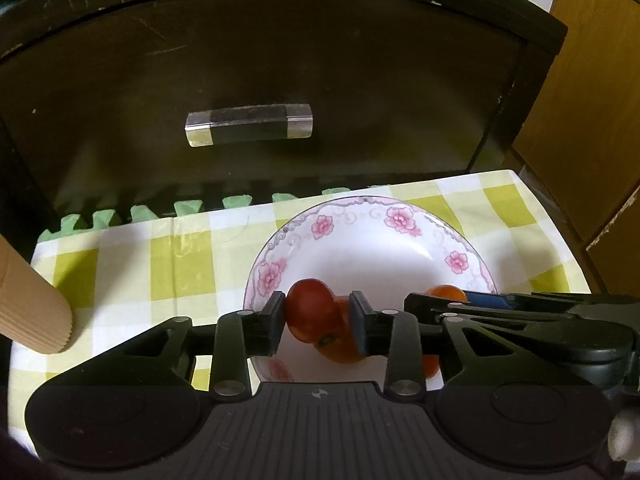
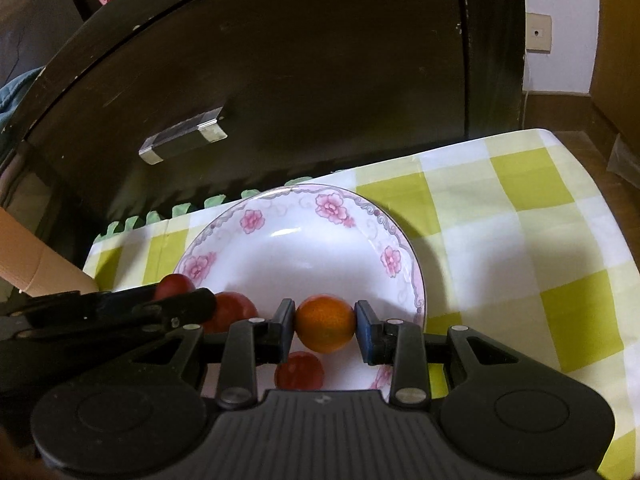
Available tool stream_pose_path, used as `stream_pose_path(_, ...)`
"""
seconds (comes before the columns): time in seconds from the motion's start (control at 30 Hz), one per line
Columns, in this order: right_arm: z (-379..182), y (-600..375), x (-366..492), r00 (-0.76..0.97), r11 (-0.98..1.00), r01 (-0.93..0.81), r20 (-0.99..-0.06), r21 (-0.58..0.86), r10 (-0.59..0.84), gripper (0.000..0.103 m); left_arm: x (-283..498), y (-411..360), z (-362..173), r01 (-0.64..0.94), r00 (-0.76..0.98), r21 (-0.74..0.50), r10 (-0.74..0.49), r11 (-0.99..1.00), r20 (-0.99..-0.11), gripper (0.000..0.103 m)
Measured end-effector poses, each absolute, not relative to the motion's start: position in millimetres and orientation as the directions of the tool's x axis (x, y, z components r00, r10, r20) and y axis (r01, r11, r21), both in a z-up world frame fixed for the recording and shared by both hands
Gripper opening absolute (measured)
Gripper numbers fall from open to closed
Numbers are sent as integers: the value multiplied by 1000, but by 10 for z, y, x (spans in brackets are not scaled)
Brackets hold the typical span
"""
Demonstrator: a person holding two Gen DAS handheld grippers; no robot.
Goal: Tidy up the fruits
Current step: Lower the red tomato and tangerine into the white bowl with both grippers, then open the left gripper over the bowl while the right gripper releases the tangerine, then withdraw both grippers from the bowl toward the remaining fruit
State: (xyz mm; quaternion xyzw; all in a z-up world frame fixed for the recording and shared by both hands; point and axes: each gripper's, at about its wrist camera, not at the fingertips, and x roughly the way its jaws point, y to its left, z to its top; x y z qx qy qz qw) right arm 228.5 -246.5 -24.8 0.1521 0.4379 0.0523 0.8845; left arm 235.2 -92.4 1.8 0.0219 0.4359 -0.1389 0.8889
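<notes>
A glossy white plate (image 1: 372,256) with pink flowers and a grey scroll rim sits on the checked green-and-white cloth (image 1: 180,264), towards its far edge, just before a dark scuffed cabinet (image 1: 280,80) with a clear bar handle (image 1: 248,124).

The left gripper (image 1: 318,320) stands narrowly apart around a smooth, round dark red fruit (image 1: 310,306); its left pad touches the skin, while the right pad seems to stand clear, so whether it grips is hard to tell. A red-orange fruit (image 1: 338,346) lies half hidden below, stem facing the camera.

The right gripper (image 2: 325,326) clamps a dimpled orange ball-shaped fruit (image 2: 325,324) over the plate's near side. Beneath it lies another red fruit (image 2: 299,370), partly cut off.

A ribbed beige roll (image 1: 34,312) pokes in at the left edge
</notes>
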Motion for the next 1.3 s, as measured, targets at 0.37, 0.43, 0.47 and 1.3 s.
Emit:
stream_pose_path(0.37, -213, -2480, 2258, 626, 946, 51, -748, 321, 220, 32, 2345, -894, 58, 260, 583, -96, -235, 961, -778, 51)
stream_pose_path(0.43, -188, -2487, 2244, 632, 945, 54, -743, 323, 218, 32, 2333, -896, 77, 259, 586, -95, -235, 961, -775, 53)
stream_pose_path(0.47, -176, -2489, 2239, 635, 944, 55, -741, 324, 218, 32, 2324, -894, 87, 260, 587, -94, -234, 961, -775, 53)
stream_pose_path(1.3, 261, -2395, 1742, 668, 951, 40, -716, 308, 203, 34, 1760, -803, 432, 276, 616, -74, -235, 958, -752, 60)
